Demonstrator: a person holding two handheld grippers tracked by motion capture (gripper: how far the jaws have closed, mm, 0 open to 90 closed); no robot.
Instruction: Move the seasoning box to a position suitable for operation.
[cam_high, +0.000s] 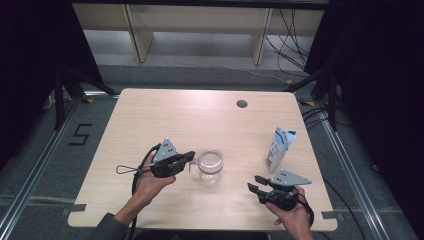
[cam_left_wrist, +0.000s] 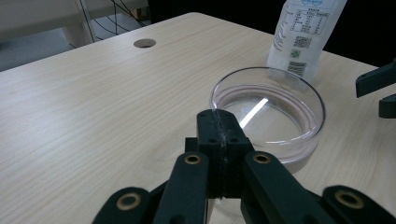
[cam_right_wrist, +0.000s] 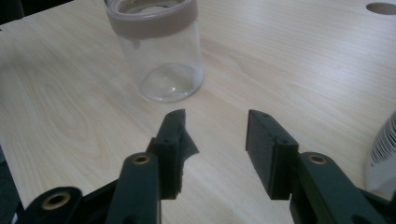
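A clear jar (cam_high: 210, 167) with a pinkish band round its mouth stands upright, with no lid, at the middle front of the table (cam_high: 200, 115). My left gripper (cam_high: 191, 157) reaches it from the left. In the left gripper view this gripper (cam_left_wrist: 224, 119) has its jaws pressed together on the near rim of the jar (cam_left_wrist: 280, 121). My right gripper (cam_high: 255, 183) hovers at the front right, pointing toward the jar. Its jaws stand apart with nothing between them (cam_right_wrist: 215, 126), and the jar (cam_right_wrist: 161, 60) is a short way beyond them.
A white and blue pouch (cam_high: 279, 149) stands upright right of the jar, just behind my right gripper; it also appears behind the jar (cam_left_wrist: 303, 32). A round cable hole (cam_high: 242, 104) lies at the table's far side. Black curtains and tripod legs flank the table.
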